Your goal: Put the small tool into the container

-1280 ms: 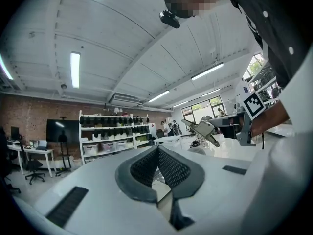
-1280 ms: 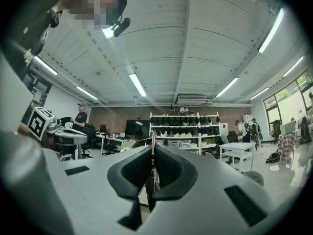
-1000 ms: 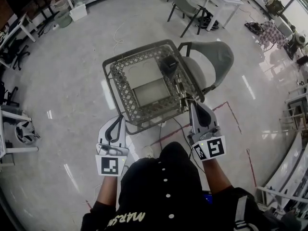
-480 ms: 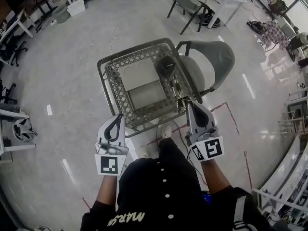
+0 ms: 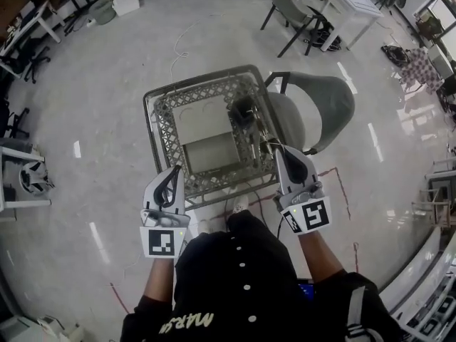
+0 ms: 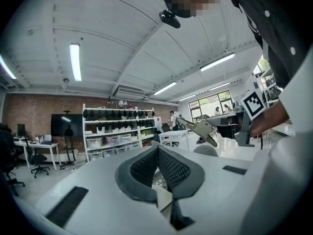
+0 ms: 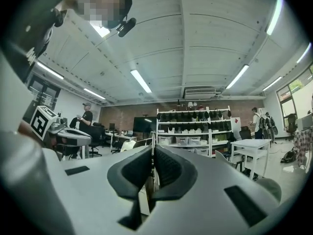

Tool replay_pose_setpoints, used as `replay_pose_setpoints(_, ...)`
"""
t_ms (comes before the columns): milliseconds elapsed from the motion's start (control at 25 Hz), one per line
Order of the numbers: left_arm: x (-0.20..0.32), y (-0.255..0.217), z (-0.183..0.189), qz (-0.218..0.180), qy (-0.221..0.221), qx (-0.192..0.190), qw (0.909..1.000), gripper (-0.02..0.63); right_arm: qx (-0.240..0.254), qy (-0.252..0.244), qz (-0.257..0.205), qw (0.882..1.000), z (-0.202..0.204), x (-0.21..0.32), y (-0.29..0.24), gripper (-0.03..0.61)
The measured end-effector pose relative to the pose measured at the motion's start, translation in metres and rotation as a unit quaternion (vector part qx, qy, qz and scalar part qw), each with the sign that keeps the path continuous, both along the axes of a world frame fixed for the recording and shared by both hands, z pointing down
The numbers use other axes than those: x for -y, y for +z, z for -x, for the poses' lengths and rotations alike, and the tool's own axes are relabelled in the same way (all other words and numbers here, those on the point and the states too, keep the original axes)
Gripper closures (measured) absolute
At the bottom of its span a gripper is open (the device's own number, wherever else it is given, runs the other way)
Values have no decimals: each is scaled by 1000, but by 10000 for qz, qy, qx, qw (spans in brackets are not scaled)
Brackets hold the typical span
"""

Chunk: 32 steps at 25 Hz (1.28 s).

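Observation:
A grey lattice basket (image 5: 165, 123) stands on the floor just ahead of me. My right gripper (image 5: 276, 150) hovers at its near right corner, shut on a thin metal tool (image 5: 271, 145) that pokes out past the tips. In the right gripper view the tool (image 7: 153, 140) shows as a thin upright strip pinched between the pads of the right gripper (image 7: 152, 153). My left gripper (image 5: 173, 171) hangs at the basket's near rim, shut and empty; its tips (image 6: 157, 150) meet. The left gripper view also catches the right gripper (image 6: 204, 129) off to the side.
Inside the basket lie a black object (image 5: 244, 110) and a flat grey box (image 5: 209, 153). A grey chair (image 5: 317, 105) stands against the basket's right side. Red tape lines (image 5: 335, 180) mark the floor. Tables, chairs and shelving ring the room.
The view has shifted forward, so the basket sits nearer and more to the left under both grippers. The right gripper's tip is now over the basket's near right corner, still holding the tool.

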<state>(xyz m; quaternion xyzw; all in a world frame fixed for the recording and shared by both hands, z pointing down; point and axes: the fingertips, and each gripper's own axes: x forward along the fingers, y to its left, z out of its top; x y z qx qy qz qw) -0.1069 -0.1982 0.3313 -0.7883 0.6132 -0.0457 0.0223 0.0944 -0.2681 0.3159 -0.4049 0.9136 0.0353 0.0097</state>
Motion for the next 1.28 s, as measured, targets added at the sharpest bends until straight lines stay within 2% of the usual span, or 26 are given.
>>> replay_pose_setpoints(160,16,-4,-9,-5,-300,-40,9995,588,-9,-303,17,9995,-4,26,1,560)
replay_pose_setpoints(520,31,10,-22,305,-900,45,9955,588,-54,-945,150,9954,-4,66,20,560)
replay_pose_setpoints(760,34,19,-15,501,-1043,-37,9933,588,-234,-1181,203,9925,12,77,33,560)
replay_pose_setpoints(960,38,23,2,522,-1034,20,9933,588,-445,-1292,121,9906,32,82,42,560)
replay_pose_setpoints(1120,41,23,15,537,-1030,-85,9932,588,-629,-1389,146,9882,51,84,49,561)
replay_pose_setpoints(1280,39,35,25,754,-1032,-158,9917,588,-728,-1540,197,9852,77,85,61,560)
